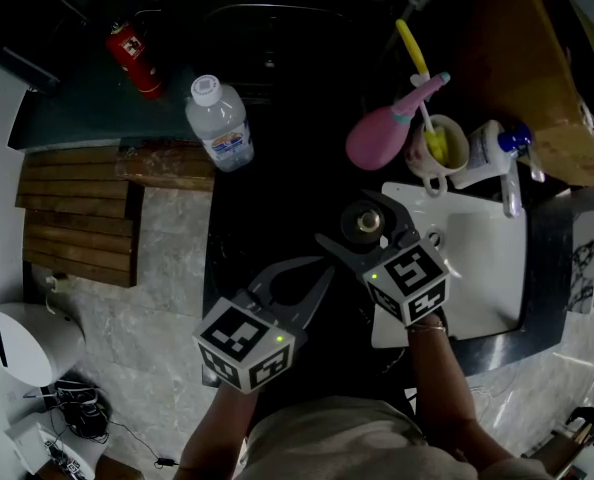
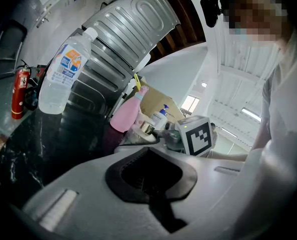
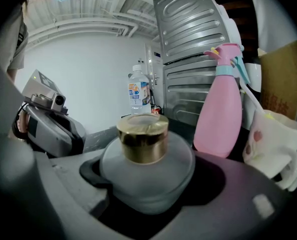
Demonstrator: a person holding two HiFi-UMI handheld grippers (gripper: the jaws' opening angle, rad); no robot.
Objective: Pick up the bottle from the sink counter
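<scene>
- Currently the bottle (image 3: 145, 154), frosted glass with a gold cap and no label showing, sits in the right gripper (image 1: 355, 223), jaws closed round its body, over the dark counter (image 1: 277, 198) just beside the white sink (image 1: 477, 258).
- Left gripper (image 1: 322, 266): jaws together, nothing held, near the right one.
- One water bottle (image 1: 220, 123) further back; blue/orange label, print unreadable.
- One pink spray bottle (image 1: 382, 128), one mug (image 1: 437, 148), one pump bottle (image 1: 492, 148).
- One red fire extinguisher (image 1: 134, 58) at the far left.
</scene>
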